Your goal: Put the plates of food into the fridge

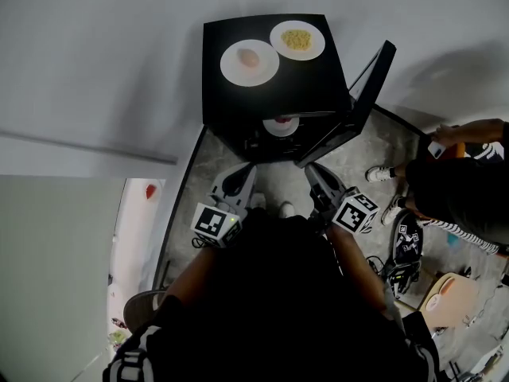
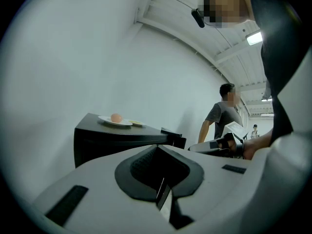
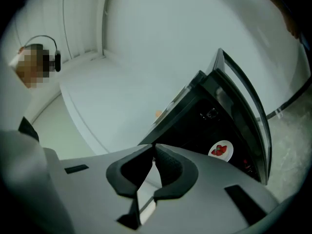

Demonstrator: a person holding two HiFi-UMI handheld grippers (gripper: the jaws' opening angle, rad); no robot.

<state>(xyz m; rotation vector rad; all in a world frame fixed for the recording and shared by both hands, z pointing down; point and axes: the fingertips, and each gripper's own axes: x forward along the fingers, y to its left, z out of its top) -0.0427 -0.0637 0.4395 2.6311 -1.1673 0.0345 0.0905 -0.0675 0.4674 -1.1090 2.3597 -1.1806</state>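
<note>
From the head view, the fridge's [image 1: 238, 106] dark inside shows only half a plate [image 1: 281, 125], tucked under the top's front edge. The yellow food [image 1: 297, 39] is too small to name (grains or noodles, I can't tell). A bystander [image 1: 465, 189] is cut off at the right edge.

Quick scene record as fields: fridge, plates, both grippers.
fridge: black, door open
on top: plate with a pale round item; plate with yellow food
inside: plate with red food
left gripper: jaws together, empty
right gripper: jaws together, empty, facing the open fridge
task: two plates not yet inside
</note>
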